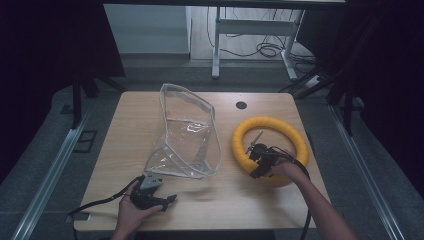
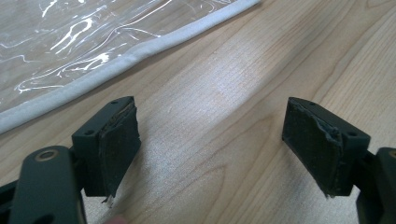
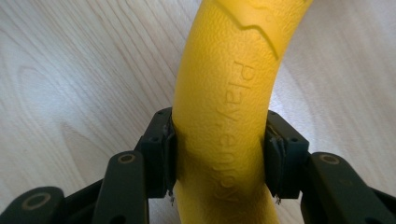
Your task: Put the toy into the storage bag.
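The wooden table carries a clear plastic bag, its long axis running away from the person and its white-trimmed edge lying just ahead of the left gripper, whose jaws stand spread wide over bare wood. The yellow ring lies flat at the right, with open table around it. The right gripper has its jaws pinching the ring's near arc, which runs straight forward between them, embossed lettering uppermost.

Bare wooden table along the near edge; clear bag (left-centre) and yellow ring crowd the middle.

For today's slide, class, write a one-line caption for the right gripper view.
Right tool clamped on a yellow foam ring embossed "Play enjoy", above a pale wooden table.
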Motion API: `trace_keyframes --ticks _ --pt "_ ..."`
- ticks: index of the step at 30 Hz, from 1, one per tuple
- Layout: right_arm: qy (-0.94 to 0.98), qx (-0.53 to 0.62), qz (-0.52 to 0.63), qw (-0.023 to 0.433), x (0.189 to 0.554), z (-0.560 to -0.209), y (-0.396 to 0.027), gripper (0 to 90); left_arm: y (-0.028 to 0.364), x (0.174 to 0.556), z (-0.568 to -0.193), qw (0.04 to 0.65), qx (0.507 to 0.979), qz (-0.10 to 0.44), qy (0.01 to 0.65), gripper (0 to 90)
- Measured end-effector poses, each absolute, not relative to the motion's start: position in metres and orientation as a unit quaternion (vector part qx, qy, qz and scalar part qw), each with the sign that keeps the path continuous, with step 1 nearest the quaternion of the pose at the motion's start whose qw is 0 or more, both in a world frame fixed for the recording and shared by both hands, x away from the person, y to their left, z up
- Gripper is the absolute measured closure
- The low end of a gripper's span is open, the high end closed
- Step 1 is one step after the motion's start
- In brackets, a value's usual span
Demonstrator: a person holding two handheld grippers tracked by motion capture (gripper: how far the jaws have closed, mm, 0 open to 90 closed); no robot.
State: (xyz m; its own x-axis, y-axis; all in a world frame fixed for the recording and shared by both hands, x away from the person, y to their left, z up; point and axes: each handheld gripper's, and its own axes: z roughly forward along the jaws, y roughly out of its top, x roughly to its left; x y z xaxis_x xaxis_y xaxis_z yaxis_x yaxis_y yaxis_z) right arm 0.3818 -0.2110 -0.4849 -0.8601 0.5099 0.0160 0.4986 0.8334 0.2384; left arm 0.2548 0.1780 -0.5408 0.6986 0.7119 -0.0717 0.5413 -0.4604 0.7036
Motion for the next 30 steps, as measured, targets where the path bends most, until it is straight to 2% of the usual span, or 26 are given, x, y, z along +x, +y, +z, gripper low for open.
trace_keyframes --ticks 20,30 --pt "0.941 0.281 0.180 0.055 0.382 -0.446 -0.225 52.0 0.178 0.255 -0.541 0.361 0.848 0.118 0.370 19.0" --pt "0.922 0.291 0.249 0.064 0.381 -0.418 -0.236 52.2 0.178 0.255 -0.541 0.361 0.848 0.118 0.370 19.0"
